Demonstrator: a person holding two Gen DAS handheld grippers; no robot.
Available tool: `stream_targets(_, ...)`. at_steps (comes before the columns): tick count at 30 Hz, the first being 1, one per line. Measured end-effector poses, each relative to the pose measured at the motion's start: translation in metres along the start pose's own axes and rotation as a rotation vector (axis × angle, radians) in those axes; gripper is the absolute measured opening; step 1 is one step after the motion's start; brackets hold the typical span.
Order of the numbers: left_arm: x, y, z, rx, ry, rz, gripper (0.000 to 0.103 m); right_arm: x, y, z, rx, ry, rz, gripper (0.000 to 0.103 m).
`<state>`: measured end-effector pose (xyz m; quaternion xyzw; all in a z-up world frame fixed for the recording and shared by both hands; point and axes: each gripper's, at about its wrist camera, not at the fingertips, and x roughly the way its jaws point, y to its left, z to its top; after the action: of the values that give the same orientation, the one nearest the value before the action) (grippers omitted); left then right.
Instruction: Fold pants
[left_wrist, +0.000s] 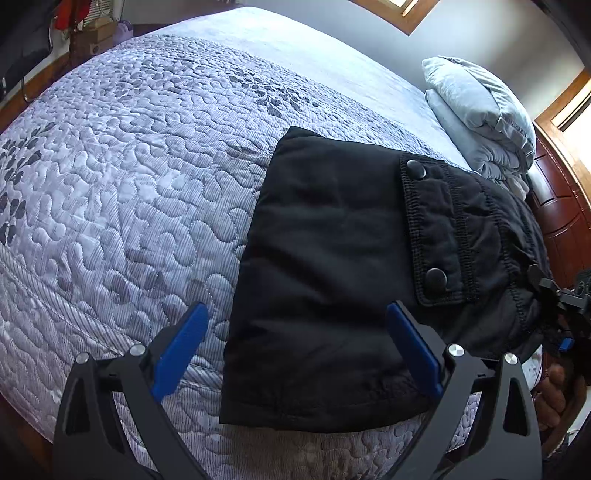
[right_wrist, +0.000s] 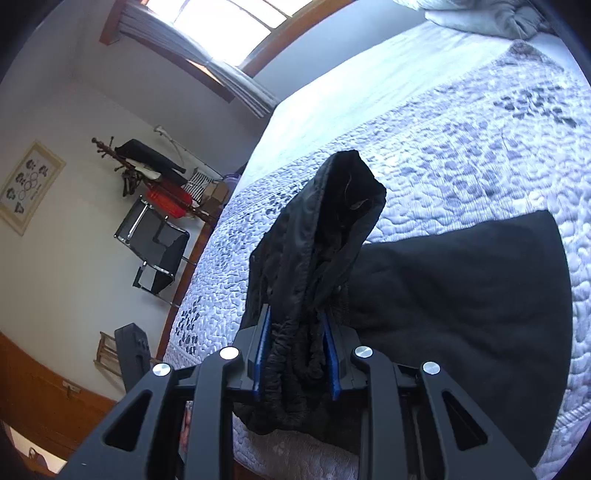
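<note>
Mostly folded already, by the look of it. Left wrist view: black pants (left_wrist: 332, 277) lying in a compact rectangle on quilt (left_wrist: 122, 177), near bed's front edge. Pocket flap (left_wrist: 432, 232) with two snaps facing up, toward waistband end at right. Left gripper (left_wrist: 295, 350) wide open, holding nothing, poised low over near-left corner of the pants; one blue finger over bare quilt, the other over black cloth. Pillows (left_wrist: 476, 114) well apart, at head of bed. Right gripper (left_wrist: 565, 299) just visible at far right edge, at waistband end.

Right wrist view: right gripper (right_wrist: 297, 354) clamped on bunched elastic waistband (right_wrist: 295, 354), cloth lifted into a peak above the jaws. Rest of pants (right_wrist: 461, 302) flat on quilt (right_wrist: 461, 155) to the right. Chair (right_wrist: 155, 247) and coat rack (right_wrist: 147, 173) against far wall.

Step in hand, as judged: final fold, waistband end raised to carry over. Next move likely calls for drawing raised end across the flat part, left gripper pinning or pinching near edge so the stack holds, then smoothing.
</note>
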<state>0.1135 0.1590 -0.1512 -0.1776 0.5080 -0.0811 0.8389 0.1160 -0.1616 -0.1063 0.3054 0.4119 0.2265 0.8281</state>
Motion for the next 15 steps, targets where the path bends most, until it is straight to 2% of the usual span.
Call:
stream_targets(9,-0.011,-0.011,0.001,0.028,-0.024,-0.005,0.097,-0.026,0.010,0.004,-0.031,-0.046,-0.010,0.024)
stream_targets(15,-0.012,-0.027,0.000,0.070,-0.028,-0.009,0.097,-0.042,-0.004,0.005,-0.014,-0.067,-0.029,0.024)
